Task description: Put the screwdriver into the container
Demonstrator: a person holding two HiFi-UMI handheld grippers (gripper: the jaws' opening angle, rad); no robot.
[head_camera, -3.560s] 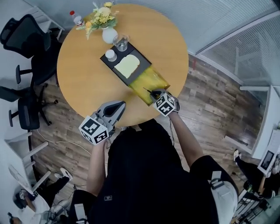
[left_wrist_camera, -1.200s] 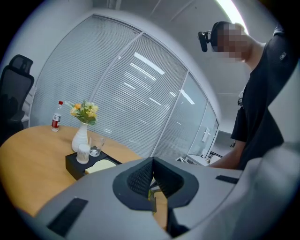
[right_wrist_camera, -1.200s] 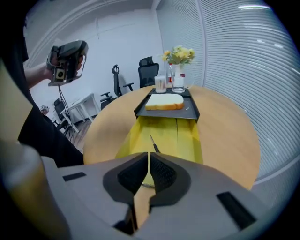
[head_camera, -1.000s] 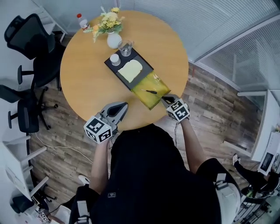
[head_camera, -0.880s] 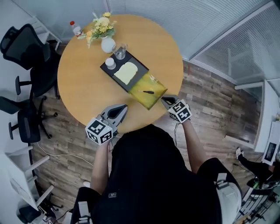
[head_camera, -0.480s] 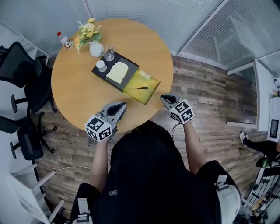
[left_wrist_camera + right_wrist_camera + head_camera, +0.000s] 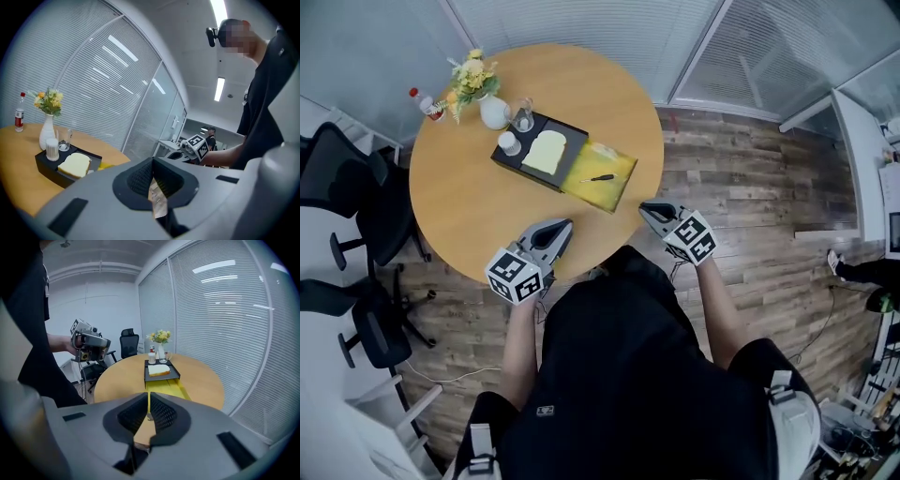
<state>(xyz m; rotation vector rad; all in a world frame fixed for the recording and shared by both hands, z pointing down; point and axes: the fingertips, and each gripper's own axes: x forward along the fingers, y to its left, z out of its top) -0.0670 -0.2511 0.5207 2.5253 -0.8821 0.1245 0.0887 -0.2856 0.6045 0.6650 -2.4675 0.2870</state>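
Observation:
The screwdriver (image 7: pixel 601 177), black-handled, lies inside the yellow container (image 7: pixel 616 160) on the round wooden table (image 7: pixel 478 211). It is free of both grippers. My right gripper (image 7: pixel 645 208) hangs off the table's near right edge, jaws shut and empty. My left gripper (image 7: pixel 561 226) hovers over the near edge, also shut with nothing in it. In the right gripper view the yellow container (image 7: pixel 169 389) lies straight ahead past my right gripper (image 7: pixel 148 412). The screwdriver cannot be made out there. My left gripper (image 7: pixel 151 176) points along the table.
A black tray (image 7: pixel 512 160) touches the container's far side and holds a bread slice (image 7: pixel 543 151), a white cup (image 7: pixel 509 142) and a glass (image 7: pixel 522 113). A flower vase (image 7: pixel 492 111) and a bottle (image 7: pixel 426 104) stand behind. Office chairs (image 7: pixel 347 187) sit left of the table.
The right gripper, over the container 3.6 s ago, has drawn back off the table edge, leaving the screwdriver in the container. The table sits farther off in view. The left gripper barely moved.

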